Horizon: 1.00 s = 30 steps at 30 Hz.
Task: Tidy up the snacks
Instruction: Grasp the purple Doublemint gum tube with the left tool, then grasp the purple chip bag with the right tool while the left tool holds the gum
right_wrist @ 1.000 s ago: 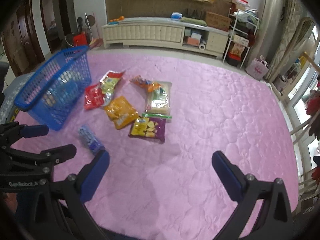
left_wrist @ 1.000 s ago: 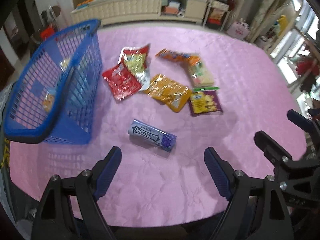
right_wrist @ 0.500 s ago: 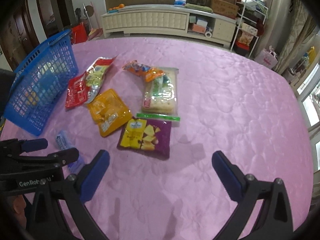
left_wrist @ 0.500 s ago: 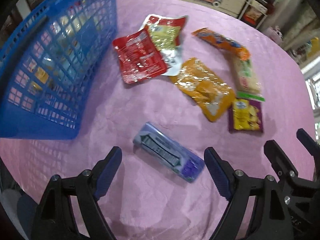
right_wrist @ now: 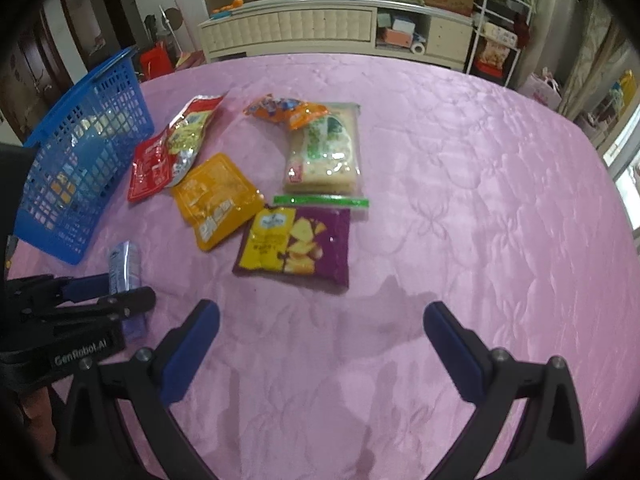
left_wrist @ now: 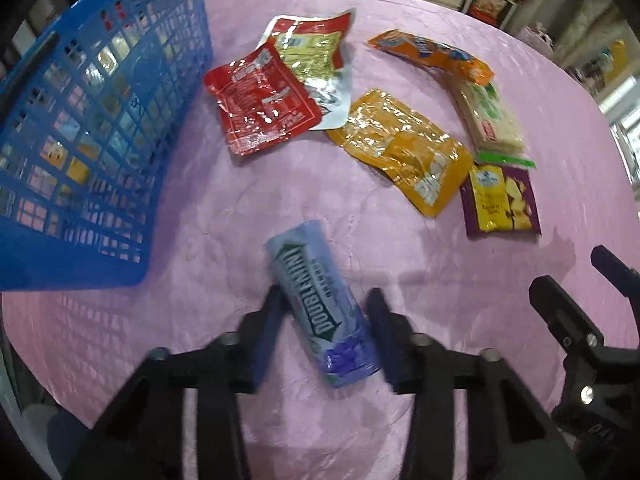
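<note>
A blue-grey Doublemint gum pack point(left_wrist: 320, 304) lies on the pink tablecloth point(left_wrist: 224, 208), lengthwise between the fingers of my left gripper point(left_wrist: 325, 300). The jaws are closing, and both pads touch the pack's sides. The right wrist view shows the same gum pack point(right_wrist: 125, 264) pinched in the left gripper point(right_wrist: 120, 292) at the left edge. My right gripper point(right_wrist: 320, 312) hovers open over bare cloth, with nothing between its fingers, just short of the purple chips bag point(right_wrist: 296, 244). A blue mesh basket point(left_wrist: 92, 128) stands to the left, with some snacks inside.
Beyond the gum lie a red pouch point(left_wrist: 260, 112), a silver-green pouch point(left_wrist: 316, 56), an orange pouch point(left_wrist: 404, 148), an orange candy bag point(left_wrist: 432, 54), a cracker pack point(left_wrist: 490, 120) and the purple chips bag point(left_wrist: 500, 200). A cream cabinet point(right_wrist: 320, 24) stands past the table.
The left jaws have closed in on the gum pack, which has turned to lie along the fingers. Both grippers have sunk toward the table.
</note>
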Available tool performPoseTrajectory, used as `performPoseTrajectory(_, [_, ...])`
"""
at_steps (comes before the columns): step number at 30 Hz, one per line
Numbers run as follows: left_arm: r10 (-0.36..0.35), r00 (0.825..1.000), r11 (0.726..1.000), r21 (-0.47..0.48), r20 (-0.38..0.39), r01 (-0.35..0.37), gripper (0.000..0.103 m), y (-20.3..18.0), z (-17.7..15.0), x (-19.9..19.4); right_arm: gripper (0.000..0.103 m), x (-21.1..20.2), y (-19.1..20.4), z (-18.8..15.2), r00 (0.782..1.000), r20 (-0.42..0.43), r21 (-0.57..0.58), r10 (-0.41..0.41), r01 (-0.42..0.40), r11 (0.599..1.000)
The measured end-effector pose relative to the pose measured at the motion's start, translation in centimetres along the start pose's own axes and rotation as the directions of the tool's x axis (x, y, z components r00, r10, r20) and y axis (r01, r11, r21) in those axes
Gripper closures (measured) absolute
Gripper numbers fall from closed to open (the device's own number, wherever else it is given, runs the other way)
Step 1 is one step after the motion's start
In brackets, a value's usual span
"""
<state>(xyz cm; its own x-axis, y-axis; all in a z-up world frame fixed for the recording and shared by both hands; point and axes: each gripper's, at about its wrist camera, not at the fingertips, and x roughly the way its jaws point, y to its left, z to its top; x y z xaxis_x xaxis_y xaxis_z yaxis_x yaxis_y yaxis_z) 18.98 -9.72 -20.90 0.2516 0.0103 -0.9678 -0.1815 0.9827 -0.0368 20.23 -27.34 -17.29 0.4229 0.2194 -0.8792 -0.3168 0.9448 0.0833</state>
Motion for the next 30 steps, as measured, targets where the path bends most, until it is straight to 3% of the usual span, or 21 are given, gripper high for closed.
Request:
performPoseTrajectory(4, [-0.076,0.997,0.997,0.028,-0.002,0.076,0.075,0.6,-1.0,-0.6,0.000,-0.3,0.0,-0.1,1.000,-0.013,0.011,0.014,-0.014,1.000])
performPoseTrajectory(11, [-0.133,0.990,0.985,0.114,0.056,0.126,0.075,0.0,-2.7,-2.5,0.000,-0.6,0.7,0.9,0.999,-0.016,0.025,0.033,-0.033,0.999])
performPoseTrajectory(21, [-0.152,0.981,0.975,0.179,0.118,0.130,0.075,0.6,-1.0,-3.8,0.000,3.2,0.7,3.3,0.997,-0.069,0.057,0.028,-0.024,0.998])
performPoseTrajectory(23, [-0.151,0.981,0.974,0.190,0.124,0.125,0.075,1.1,0.9,-3.0,0.000,4.0,0.9,3.7,0.997,-0.080,0.050,0.023,-0.019,0.999])
performPoseTrajectory(30, [-0.165,0.979,0.966,0.219,0.119,0.136,0.075,0.0,1.9,-2.0,0.009,6.1,1.8,5.0,0.994,-0.105,-0.007,-0.017,0.016,1.000])
